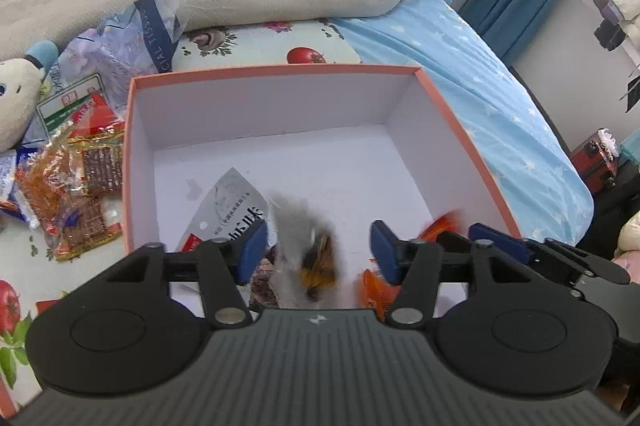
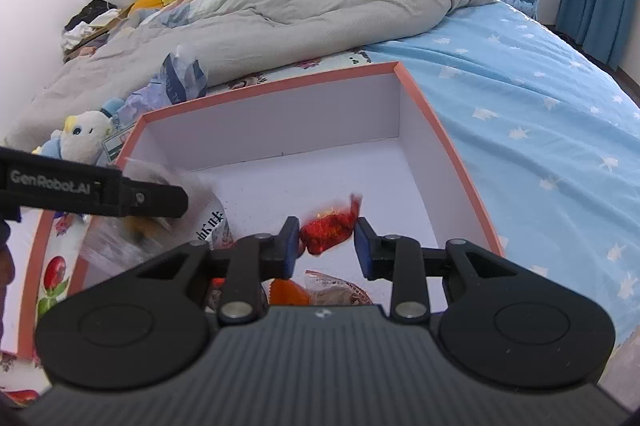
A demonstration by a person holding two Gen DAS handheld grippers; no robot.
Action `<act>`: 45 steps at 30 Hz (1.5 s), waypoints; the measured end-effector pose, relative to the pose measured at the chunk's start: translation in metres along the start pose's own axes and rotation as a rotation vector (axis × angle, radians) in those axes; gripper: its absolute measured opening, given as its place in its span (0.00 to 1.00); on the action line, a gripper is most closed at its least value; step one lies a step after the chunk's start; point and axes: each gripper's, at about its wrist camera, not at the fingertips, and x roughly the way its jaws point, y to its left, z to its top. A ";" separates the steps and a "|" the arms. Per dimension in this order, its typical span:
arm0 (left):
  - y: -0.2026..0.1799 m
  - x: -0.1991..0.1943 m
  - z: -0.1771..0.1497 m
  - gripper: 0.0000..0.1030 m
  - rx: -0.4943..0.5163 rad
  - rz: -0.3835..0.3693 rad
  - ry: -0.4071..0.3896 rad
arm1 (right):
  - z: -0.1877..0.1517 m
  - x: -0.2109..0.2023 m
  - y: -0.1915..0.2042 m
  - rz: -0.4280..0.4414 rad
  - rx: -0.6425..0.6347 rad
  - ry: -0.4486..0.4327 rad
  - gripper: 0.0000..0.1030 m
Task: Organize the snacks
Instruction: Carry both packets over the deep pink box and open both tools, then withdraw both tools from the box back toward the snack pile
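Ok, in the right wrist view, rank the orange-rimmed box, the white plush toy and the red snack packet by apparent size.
1. orange-rimmed box, by far the largest.
2. white plush toy.
3. red snack packet, looks only slightly smaller but lies much nearer the camera, so this order is unsure.

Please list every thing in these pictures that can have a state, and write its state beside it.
box: open, no lid, few snacks inside
left gripper: open, blurred clear packet between its jaws, untouched
right gripper: open, red snack between its jaws, untouched
red snack: blurred, over the box
white pouch: lying flat in box
snack pile: outside box, on bed
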 end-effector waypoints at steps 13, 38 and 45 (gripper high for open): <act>-0.006 -0.076 -0.007 0.68 0.028 -0.003 -0.120 | 0.002 -0.055 0.016 0.012 -0.010 -0.118 0.48; 0.000 -0.223 -0.095 0.68 0.047 -0.012 -0.309 | -0.032 -0.153 0.068 0.076 -0.042 -0.273 0.49; 0.011 -0.238 -0.120 0.68 0.019 -0.002 -0.322 | -0.045 -0.161 0.082 0.098 -0.057 -0.272 0.49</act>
